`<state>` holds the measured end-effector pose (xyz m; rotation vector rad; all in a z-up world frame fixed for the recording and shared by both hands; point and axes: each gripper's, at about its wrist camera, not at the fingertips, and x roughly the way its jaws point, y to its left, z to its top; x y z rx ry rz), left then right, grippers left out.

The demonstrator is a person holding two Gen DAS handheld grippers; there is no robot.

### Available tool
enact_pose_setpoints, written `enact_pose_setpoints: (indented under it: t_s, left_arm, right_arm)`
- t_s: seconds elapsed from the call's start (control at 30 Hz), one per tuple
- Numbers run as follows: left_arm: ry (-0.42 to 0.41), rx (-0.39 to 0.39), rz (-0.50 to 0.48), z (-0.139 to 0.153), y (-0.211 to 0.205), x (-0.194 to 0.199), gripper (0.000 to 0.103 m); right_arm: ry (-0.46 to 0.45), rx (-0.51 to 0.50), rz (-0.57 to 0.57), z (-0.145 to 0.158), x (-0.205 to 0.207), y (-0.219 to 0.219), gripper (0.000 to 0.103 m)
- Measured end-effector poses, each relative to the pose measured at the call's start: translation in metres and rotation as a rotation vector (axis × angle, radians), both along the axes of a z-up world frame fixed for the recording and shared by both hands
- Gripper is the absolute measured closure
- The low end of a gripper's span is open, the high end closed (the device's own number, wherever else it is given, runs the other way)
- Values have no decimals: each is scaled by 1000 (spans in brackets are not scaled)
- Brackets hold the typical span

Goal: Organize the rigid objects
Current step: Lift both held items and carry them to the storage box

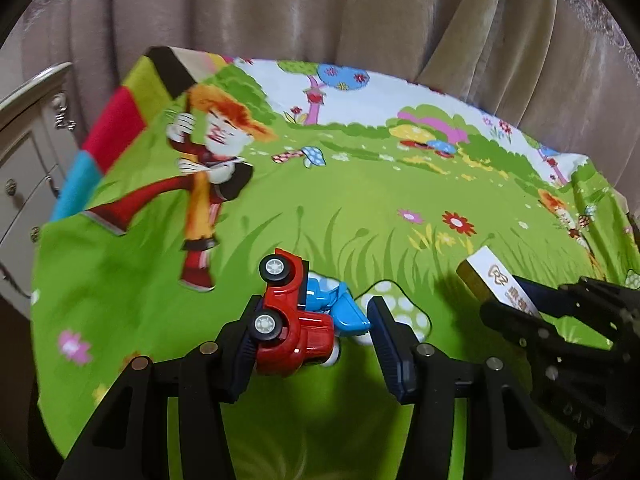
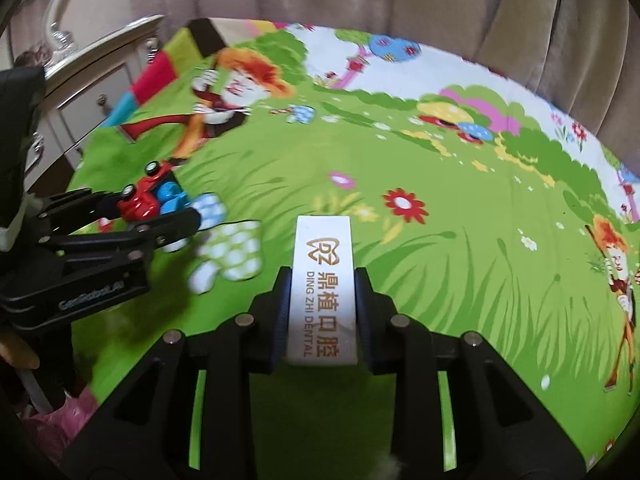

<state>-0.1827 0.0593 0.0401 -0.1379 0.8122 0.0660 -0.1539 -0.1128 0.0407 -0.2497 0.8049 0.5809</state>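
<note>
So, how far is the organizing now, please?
Nothing looks placed yet: the green cartoon cloth shows no sorted items. In hand: the left claw holds the red and blue toy truck, and the right claw grips the white dental box. Both must still be set down.

Both tools are matte black plastic. The left gripper (image 1: 312,344) has two angular arms with triangular cut-outs, round silver pins at the joints, and dark blue ribbed pads (image 1: 390,354) lining the fingers. The right gripper (image 2: 322,312) is built the same way, with silver pins and blue ribbed pads (image 2: 280,320). From the right wrist view, at nine o'clock, the left tool's side shows small silver screws and pale raised lettering, too blurred to read surely.
</note>
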Motion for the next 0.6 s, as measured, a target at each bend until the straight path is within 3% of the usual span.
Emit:
enact_pose_setpoints:
  t_s: [0.3, 0.6]
  left_arm:
    - [-156, 35, 7, 63, -1, -43, 50]
    - [-302, 81, -61, 117, -32, -71, 50]
  right_arm:
    - [-187, 31, -8, 69, -56, -1, 69]
    - [-325, 48, -77, 122, -94, -34, 69]
